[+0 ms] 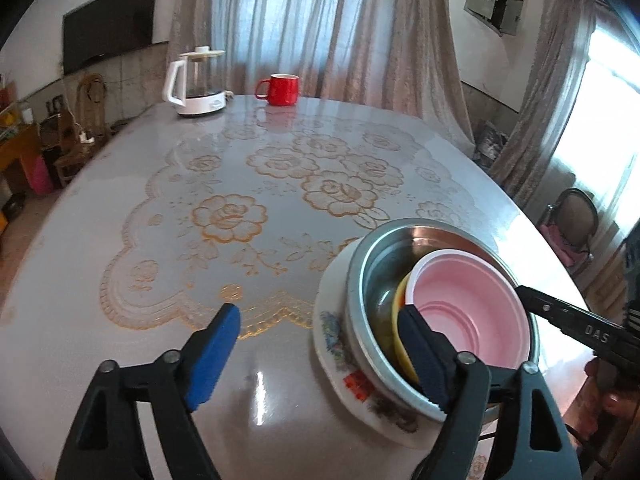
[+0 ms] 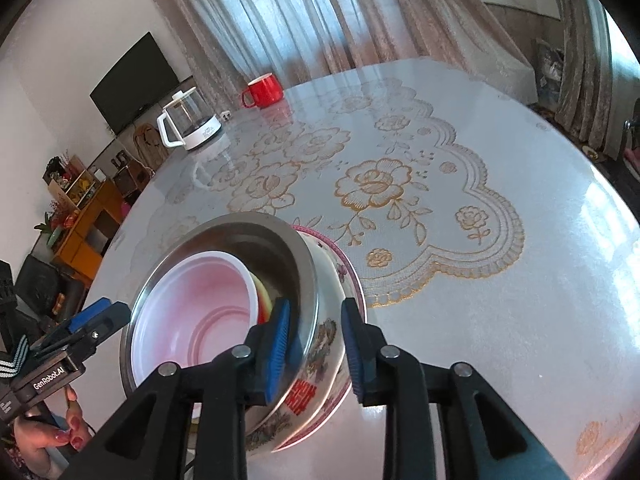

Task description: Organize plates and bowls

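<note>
Stack: a steel bowl stands on a floral plate; inside it lie a pink bowl and, under that, a yellow bowl of which only a rim crescent shows.
Stack place: on the table, at its near edge; the kettle and red mug stand well apart from the stack, at the far edge.
Left gripper: jaws wide apart, gripping nothing; its right pad lies across the steel bowl's near rim, over the yellow crescent, and its left pad hangs over bare table beside the plate.
Right gripper: jaws partly apart, straddling the steel bowl's wall, one pad inside and one outside; a gap shows at the outer pad, so no grip.
Key relation: the stack lies to the right of the left gripper's centre line and dead ahead of the right gripper, which therefore seems the better placed.
Axis: the dishes are round; only rim direction matters to the jaws.
Materials: brushed steel, thin-walled, slippery; glazed ceramic plate with printed flowers and red characters; matte plastic bowls with stepped bases.
Table surface: glossy clear cover over a gold lace cloth, reflective and likely slick.
</note>
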Available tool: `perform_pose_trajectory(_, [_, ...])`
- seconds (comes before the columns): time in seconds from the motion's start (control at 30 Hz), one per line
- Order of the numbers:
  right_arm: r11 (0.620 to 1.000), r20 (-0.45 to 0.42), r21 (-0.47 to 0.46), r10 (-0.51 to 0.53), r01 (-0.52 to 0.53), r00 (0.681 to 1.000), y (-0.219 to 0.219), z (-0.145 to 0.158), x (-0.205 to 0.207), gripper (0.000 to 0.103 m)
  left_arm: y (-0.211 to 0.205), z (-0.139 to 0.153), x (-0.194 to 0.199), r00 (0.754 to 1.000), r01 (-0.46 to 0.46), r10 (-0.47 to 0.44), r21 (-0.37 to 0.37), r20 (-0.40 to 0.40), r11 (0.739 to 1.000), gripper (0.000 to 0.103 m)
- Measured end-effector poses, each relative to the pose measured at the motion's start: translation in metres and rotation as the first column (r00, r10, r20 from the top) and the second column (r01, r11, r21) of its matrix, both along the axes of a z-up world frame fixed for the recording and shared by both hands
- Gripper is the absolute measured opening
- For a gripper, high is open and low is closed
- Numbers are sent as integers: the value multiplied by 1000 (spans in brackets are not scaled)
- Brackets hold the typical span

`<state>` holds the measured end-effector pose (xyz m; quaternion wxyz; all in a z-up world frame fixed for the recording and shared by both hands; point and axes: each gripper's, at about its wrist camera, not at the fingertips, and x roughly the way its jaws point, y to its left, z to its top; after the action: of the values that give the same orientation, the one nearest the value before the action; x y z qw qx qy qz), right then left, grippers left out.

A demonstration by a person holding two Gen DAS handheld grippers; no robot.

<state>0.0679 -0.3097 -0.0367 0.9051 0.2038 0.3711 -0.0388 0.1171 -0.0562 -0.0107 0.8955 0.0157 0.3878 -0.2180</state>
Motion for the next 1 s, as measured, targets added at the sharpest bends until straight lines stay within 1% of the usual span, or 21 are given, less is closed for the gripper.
perform_pose_trajectory(0.07, [1000,15,-22,-6,6,1000,4,3,-7,29,4,0,-5,999,-34,34,31,7,999,93])
perform_pose_trajectory(0.13, [999,25,-45,-11,12,1000,8,6,-14,30,7,0,-10,998,-58,57,50,16,997,94])
perform_pose_trajectory(0.2, [997,45,-75,-11,15,999,15,10,-25,32,8,-1,-15,996,-84,83,88,22,993,97])
perform_pose_trajectory(0.23, [996,54,-87,-8,12,999,19,12,-30,32,9,-2,-18,996,-92,90,102,24,991,99])
perform_pose_trajectory(0.33, [992,71,-127,9,0,997,31,16,-43,36,11,-4,-28,990,-138,133,164,45,977,103])
perform_pose_trajectory(0.4, [987,79,-158,25,-12,997,39,18,-50,38,14,-4,-36,986,-161,152,185,62,969,103])
perform_pose_trajectory(0.5, [977,114,-213,54,-28,992,56,24,-65,40,19,-6,-51,986,-163,154,177,64,971,103])
perform_pose_trajectory(0.57, [972,135,-232,66,-34,989,66,28,-72,41,23,-7,-59,987,-157,151,164,48,974,103])
perform_pose_trajectory(0.63, [970,151,-239,76,-38,986,74,29,-78,44,26,-8,-66,989,-148,145,154,30,977,103])
perform_pose_trajectory(0.7, [971,157,-238,74,-35,985,82,28,-83,58,30,-10,-74,989,-146,145,147,15,978,103])
perform_pose_trajectory(0.77, [974,165,-227,60,-21,984,89,26,-89,67,33,-10,-81,988,-151,152,146,5,978,103])
perform_pose_trajectory(0.9, [981,153,-192,43,-13,987,99,16,-95,68,38,-12,-93,988,-152,155,137,-14,979,103])
perform_pose_trajectory(1.0, [981,130,-194,26,0,991,105,7,-99,68,41,-11,-100,986,-163,165,132,-7,978,103])
